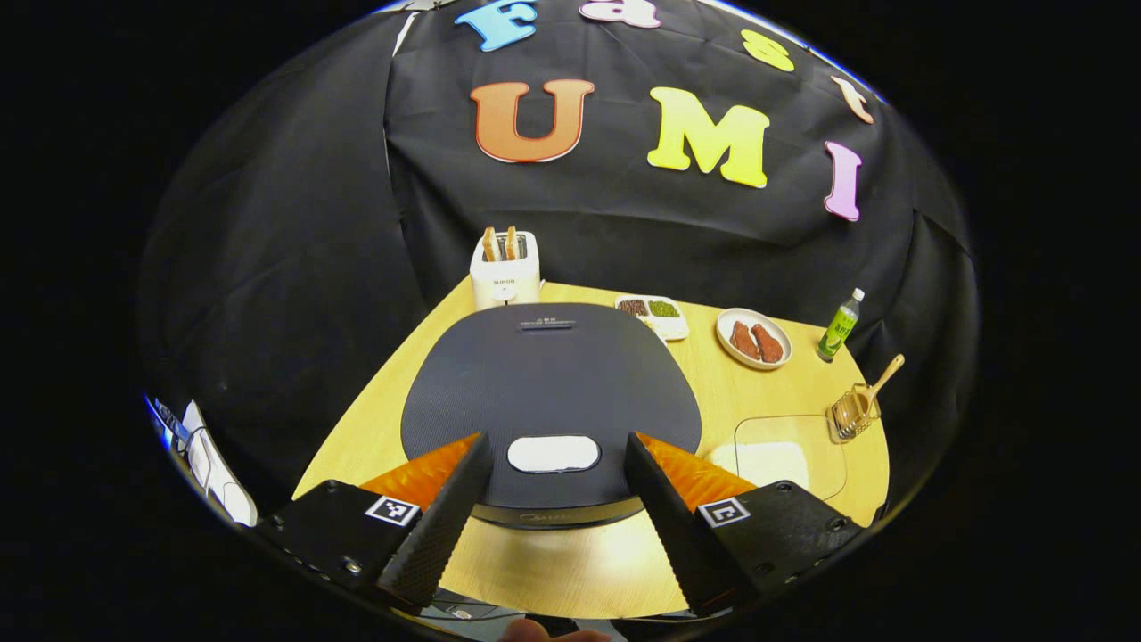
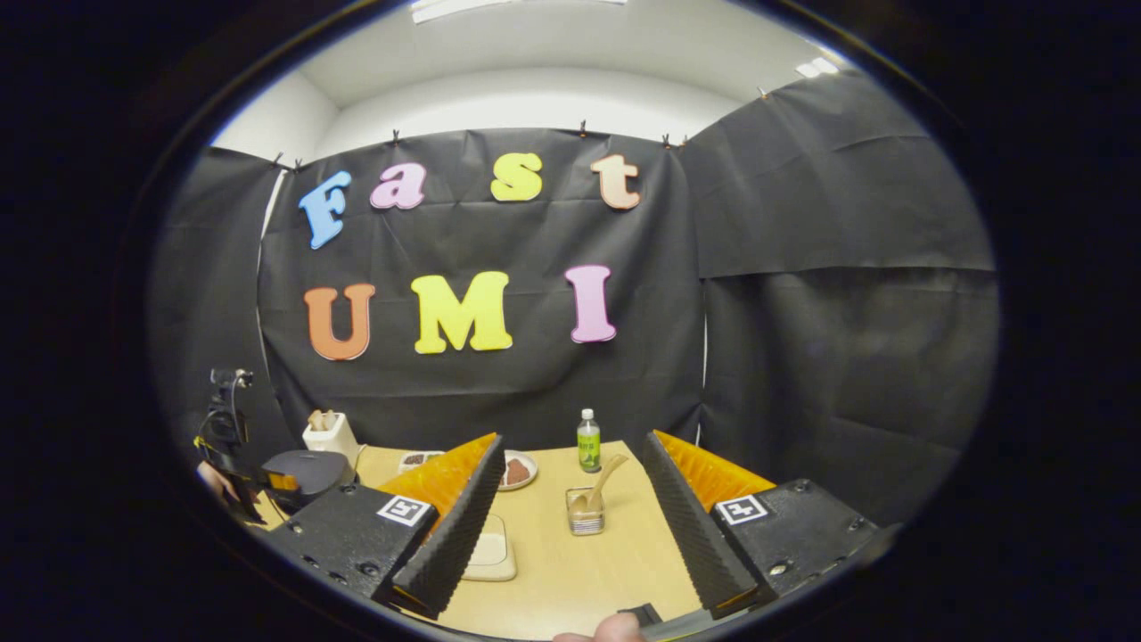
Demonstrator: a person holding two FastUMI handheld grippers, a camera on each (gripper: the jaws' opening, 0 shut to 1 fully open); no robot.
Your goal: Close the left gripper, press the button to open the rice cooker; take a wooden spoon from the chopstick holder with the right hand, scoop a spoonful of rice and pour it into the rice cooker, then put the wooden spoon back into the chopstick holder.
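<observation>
Rice cooker lid's shut, button between your open left jaws. Toaster behind, plates right. Right jaws open too; wooden spoon in chopstick holder ahead.

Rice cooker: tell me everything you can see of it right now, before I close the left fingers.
The rice cooker sits on the wooden table with its lid shut. The lid is dark, matte and finely textured, with rounded corners and a small vent slot near the back edge. A pale oval button lies at its front edge, above a glossy dark front band. The left gripper hangs open just before it, its fingers either side of the button, not touching. A white toaster stands behind.
</observation>
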